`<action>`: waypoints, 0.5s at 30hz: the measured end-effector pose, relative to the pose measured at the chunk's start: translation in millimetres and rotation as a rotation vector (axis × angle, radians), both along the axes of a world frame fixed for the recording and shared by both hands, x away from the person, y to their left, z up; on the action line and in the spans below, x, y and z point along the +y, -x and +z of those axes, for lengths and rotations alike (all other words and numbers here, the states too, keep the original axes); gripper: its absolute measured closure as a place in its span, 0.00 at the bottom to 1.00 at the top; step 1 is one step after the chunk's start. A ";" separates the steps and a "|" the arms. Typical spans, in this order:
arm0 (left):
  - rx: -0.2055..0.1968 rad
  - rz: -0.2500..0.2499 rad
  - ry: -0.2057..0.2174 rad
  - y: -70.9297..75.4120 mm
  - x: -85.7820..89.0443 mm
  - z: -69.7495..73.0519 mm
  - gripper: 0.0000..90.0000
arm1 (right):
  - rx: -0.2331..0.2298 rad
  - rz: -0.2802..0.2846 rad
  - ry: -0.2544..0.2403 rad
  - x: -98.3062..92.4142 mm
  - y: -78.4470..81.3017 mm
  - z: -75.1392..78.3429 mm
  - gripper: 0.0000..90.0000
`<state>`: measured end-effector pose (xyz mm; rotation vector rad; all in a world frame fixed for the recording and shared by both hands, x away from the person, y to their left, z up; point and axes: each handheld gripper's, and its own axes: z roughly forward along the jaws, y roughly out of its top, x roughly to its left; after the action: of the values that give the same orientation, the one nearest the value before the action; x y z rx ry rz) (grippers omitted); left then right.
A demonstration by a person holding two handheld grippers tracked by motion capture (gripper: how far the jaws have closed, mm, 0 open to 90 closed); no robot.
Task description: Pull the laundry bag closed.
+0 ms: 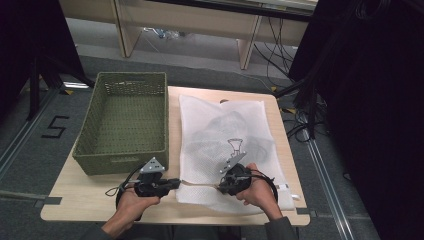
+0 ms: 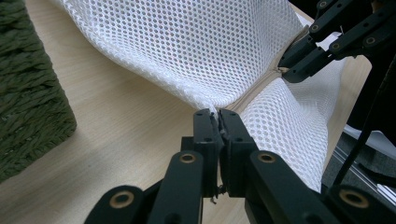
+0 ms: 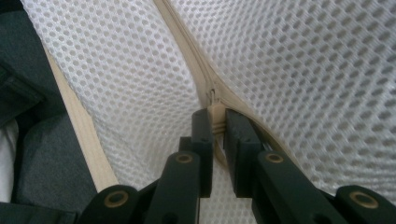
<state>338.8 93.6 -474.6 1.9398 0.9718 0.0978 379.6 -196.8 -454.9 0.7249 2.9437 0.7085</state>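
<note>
Setting: a lab or test room, probably an office-type space converted for recording. Evidence: small light-wood tabletop (image 1: 90,207) standing alone on grey carpet floor (image 1: 30,165); metal floor rails (image 1: 325,175); a taped "5" floor marking (image 1: 55,127); black cables (image 1: 280,35) trailing under pale wooden desks (image 1: 200,20); dark stands (image 1: 35,75) at both sides.

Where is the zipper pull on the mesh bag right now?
The zipper pull sits pinched in the right gripper, at the near edge of the mesh bag, right of the green basket.
</note>
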 end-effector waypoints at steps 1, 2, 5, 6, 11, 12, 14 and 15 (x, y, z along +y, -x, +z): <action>0.000 -0.001 0.001 0.1 -0.1 -0.1 0.96 | -0.001 -0.004 -0.004 -2.2 -0.1 0.1 0.93; 0.000 -0.001 -0.002 0.0 -0.1 -0.1 0.96 | 0.005 -0.017 -0.004 -3.5 0.5 0.8 0.93; -0.001 -0.001 0.000 -0.1 0.0 0.0 0.96 | 0.008 -0.022 -0.005 -7.2 0.5 0.8 0.93; -0.002 -0.001 0.001 0.1 -0.1 0.1 0.96 | 0.006 -0.019 -0.007 -7.9 0.4 0.4 0.93; 0.000 -0.003 -0.003 -0.1 0.3 0.7 0.96 | 0.007 -0.027 -0.008 -11.4 1.3 1.1 0.93; 0.000 -0.003 -0.003 0.0 0.4 0.8 0.96 | 0.006 -0.029 -0.011 -12.1 1.5 1.2 0.93; -0.001 -0.003 -0.005 0.1 0.6 0.9 0.96 | 0.004 -0.031 -0.013 -14.5 1.6 1.1 0.93; -0.002 -0.003 -0.006 0.0 0.7 0.8 0.96 | 0.004 -0.041 -0.008 -15.8 1.6 1.5 0.93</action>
<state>338.8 94.3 -473.8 1.9464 0.9685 0.1010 378.0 -212.6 -453.4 0.7864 2.9218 0.7172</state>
